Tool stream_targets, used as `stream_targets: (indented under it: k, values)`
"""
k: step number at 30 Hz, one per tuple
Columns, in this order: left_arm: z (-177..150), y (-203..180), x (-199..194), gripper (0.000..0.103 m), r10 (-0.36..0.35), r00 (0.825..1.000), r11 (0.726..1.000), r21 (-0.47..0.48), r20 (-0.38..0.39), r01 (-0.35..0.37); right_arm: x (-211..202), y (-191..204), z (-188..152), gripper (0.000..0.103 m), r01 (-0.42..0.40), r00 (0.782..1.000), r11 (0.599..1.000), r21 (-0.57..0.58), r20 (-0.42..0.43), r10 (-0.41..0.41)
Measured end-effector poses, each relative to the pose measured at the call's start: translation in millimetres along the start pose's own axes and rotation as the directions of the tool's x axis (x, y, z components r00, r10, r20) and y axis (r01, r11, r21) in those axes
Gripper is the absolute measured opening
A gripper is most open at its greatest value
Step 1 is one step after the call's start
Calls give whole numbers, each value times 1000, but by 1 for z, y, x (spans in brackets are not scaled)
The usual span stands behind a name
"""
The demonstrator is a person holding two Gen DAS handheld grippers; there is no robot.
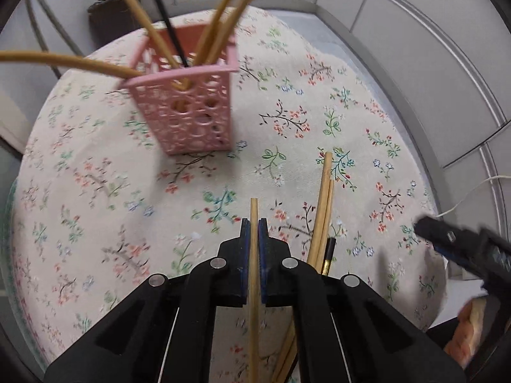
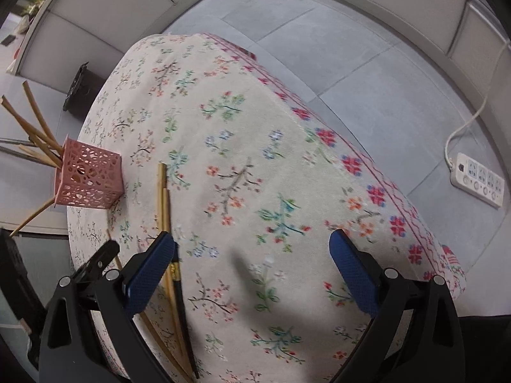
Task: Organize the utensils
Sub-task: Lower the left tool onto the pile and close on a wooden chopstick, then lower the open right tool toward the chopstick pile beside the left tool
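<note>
My left gripper (image 1: 254, 226) is shut on a single bamboo chopstick (image 1: 254, 210) and holds it above the floral table. A pink perforated holder (image 1: 188, 108) stands ahead and to the left with several bamboo chopsticks and one black one leaning in it; it also shows in the right wrist view (image 2: 87, 178). A loose pile of bamboo chopsticks (image 1: 324, 204) and one black chopstick (image 1: 329, 252) lies on the cloth to the right of my left gripper. In the right wrist view the pile (image 2: 164, 204) lies by my left finger. My right gripper (image 2: 252, 249) is open and empty over the table.
The round table has a floral cloth (image 2: 255, 146). A dark bin (image 1: 111, 16) stands on the floor behind the table. A white power strip (image 2: 477, 178) with its cord lies on the grey floor to the right. My right gripper shows at the right edge of the left wrist view (image 1: 463, 249).
</note>
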State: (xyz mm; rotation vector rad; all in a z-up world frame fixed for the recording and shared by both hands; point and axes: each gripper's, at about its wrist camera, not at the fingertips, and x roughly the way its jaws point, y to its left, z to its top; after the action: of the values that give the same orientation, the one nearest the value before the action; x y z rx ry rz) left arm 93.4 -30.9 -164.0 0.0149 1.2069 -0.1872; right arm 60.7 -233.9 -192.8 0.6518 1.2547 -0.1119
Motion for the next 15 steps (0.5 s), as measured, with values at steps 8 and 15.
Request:
stream_targets:
  k: [8,15]
  values:
    - [-22,20,-54,4,-20,995,999,-30,94,23,25,60,20,95,47,999,987,-153,4,-47]
    - [-22,32,-61,4,1,992,999,-48,128,5,58,85,37,94,77,997,977,-197,-4,-80]
